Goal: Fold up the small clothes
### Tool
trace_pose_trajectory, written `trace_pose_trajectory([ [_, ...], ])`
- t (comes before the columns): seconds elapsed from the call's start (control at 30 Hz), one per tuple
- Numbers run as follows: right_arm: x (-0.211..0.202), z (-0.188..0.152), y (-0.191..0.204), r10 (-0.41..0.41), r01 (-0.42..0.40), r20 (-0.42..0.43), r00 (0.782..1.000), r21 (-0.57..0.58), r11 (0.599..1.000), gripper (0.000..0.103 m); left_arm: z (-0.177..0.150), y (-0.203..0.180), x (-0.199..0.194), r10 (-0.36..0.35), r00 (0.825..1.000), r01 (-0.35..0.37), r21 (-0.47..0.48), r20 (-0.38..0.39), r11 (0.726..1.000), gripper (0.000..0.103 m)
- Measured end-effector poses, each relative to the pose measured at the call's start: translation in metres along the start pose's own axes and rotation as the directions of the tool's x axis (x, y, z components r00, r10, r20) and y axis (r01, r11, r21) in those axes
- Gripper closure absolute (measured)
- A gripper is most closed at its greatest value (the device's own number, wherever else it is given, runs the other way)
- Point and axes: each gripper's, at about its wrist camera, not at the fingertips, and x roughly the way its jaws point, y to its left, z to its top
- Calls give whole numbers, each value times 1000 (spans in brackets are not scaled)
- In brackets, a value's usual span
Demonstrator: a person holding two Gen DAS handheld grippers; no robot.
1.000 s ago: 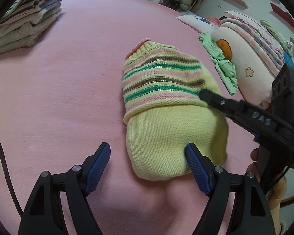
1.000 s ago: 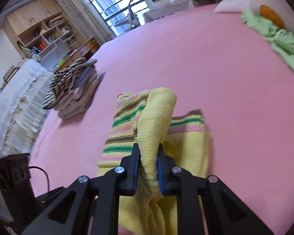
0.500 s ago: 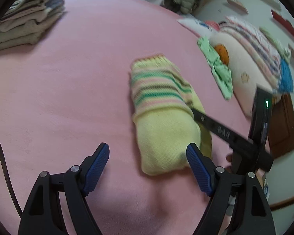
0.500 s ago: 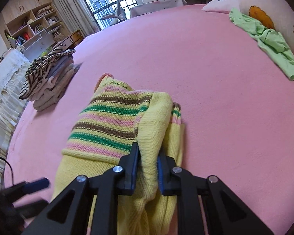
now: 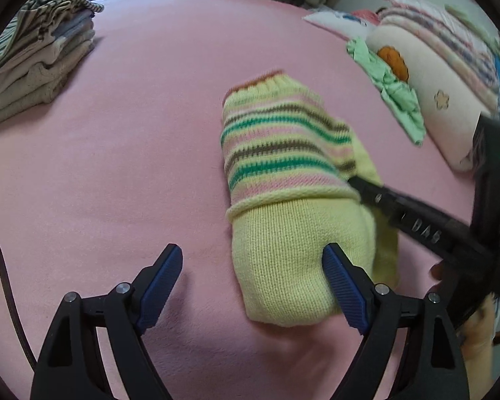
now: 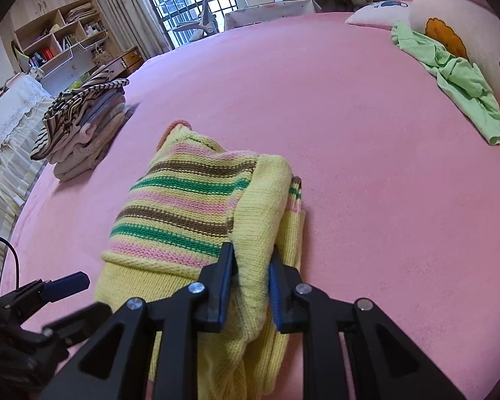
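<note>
A small yellow knit sweater (image 5: pixel 293 200) with green, pink and brown stripes lies folded on the pink bed. My left gripper (image 5: pixel 253 286) is open and empty just in front of its plain yellow end; the right finger sits against that end. My right gripper (image 6: pixel 250 266) is shut on a yellow fold of the sweater (image 6: pixel 183 213) at its right side. The right gripper also shows in the left wrist view (image 5: pixel 360 185), reaching in from the right.
A stack of folded clothes (image 5: pixel 33 63) sits at the far left of the bed, also in the right wrist view (image 6: pixel 83 126). A crumpled green garment (image 5: pixel 393 90) and pillows (image 5: pixel 450 100) lie at the right. A black cable (image 5: pixel 3 266) runs at the left edge.
The right gripper has brought the held fold down from above the sweater to its right side. The sweater lies flatter. The left gripper stays open in front of it.
</note>
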Motion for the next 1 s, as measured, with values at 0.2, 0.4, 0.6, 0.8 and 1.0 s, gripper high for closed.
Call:
trace_pose_trajectory([
  [0.2,0,-2,2,-2,2,1,1000,-4,1000,82,-5,9,6,-15,1000,15,-14,-15,1000,17],
  [0.4,-9,-5,6,-84,85,25,996,-44,995,63,-1,6,5,-2,1000,2,-8,3,1000,16],
  [0.6,-25,-11,1,-111,113,48,993,-37,993,54,-1,14,3,-66,998,64,-79,-23,995,16],
  [0.8,-47,-15,8,-152,157,68,986,-64,986,52,2,5,-21,-75,997,75,-61,0,995,16],
  [1.0,-72,-23,17,-169,174,65,983,-78,982,52,4,-14,-66,-59,996,59,9,66,998,16],
])
